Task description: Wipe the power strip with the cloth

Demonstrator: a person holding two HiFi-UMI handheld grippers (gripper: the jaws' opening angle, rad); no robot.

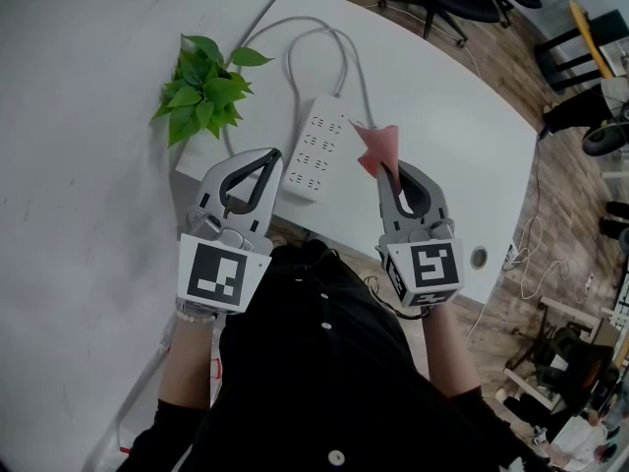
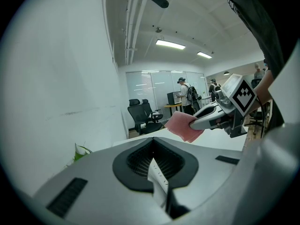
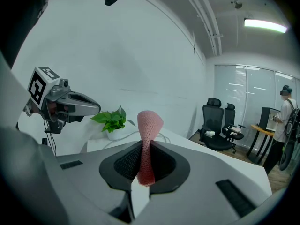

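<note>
Pink cloth (image 1: 378, 144) pinched in right gripper (image 1: 389, 171), left gripper (image 1: 271, 157) pressed together (beside white power strip (image 1: 319, 136))

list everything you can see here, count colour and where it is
table: one, white, against the wall
power strip: one, white, flat on the table near its front edge
cable: one, white, looping away from the power strip
plant: one, green, table corner by the wall
cloth: one, pink, held up beside the power strip
office chairs: two, black, on the floor beyond the table
people: a few, far off in the room
left gripper: one, grey, fingers together, empty
right gripper: one, grey, fingers pinching the cloth
</note>
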